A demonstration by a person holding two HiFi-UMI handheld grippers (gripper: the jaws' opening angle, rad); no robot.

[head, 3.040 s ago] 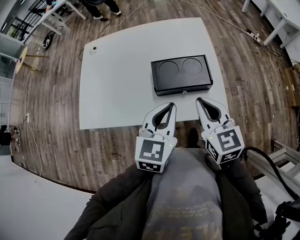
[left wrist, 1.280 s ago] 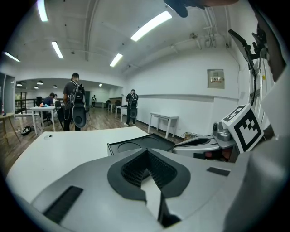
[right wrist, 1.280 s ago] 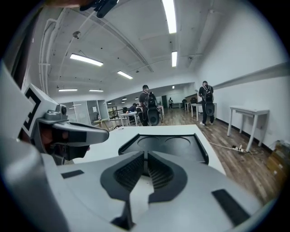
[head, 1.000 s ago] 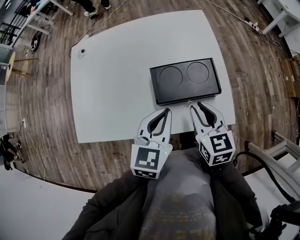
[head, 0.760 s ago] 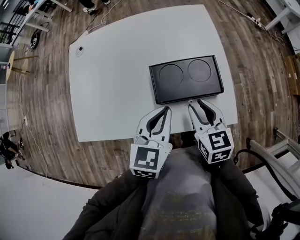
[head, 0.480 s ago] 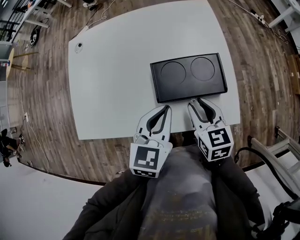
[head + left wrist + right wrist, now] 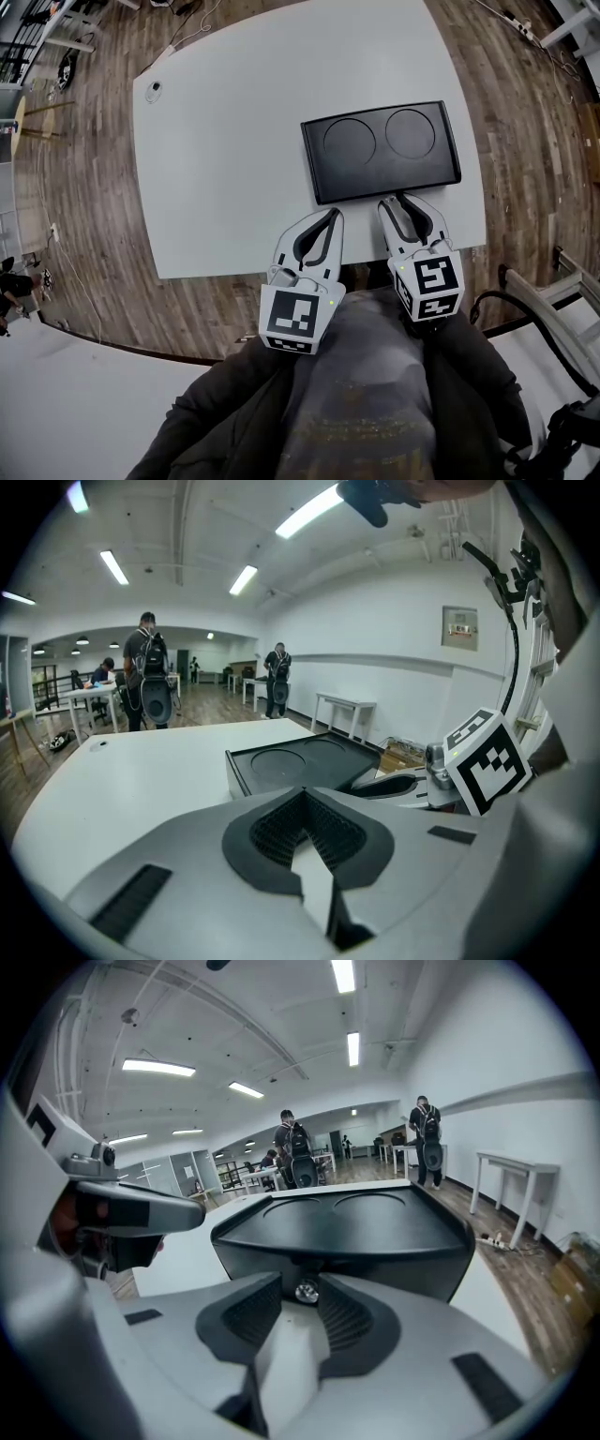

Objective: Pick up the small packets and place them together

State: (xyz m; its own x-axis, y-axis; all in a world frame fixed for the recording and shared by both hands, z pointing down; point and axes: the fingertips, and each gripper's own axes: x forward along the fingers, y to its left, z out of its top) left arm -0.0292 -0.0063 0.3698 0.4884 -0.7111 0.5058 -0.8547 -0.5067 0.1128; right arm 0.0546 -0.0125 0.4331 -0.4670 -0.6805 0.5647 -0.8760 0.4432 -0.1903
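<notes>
No small packets show in any view. A black box with two round hollows in its lid lies on the white table. My right gripper is at the box's near side. Its jaws have just been opening, and the box's small silver knob sits in the gap at its fingertips, untouched by the pads. My left gripper hovers over the table's near edge, left of the box, with its tips together and nothing in them.
A small round object lies at the table's far left corner. Wooden floor surrounds the table. Several people stand by other tables at the back of the room. A black cable hangs at my right.
Since three seconds ago both grippers have come forward to the box's near side. The right gripper's jaws now stand wider, around the knob. The left gripper has hardly moved lately.
</notes>
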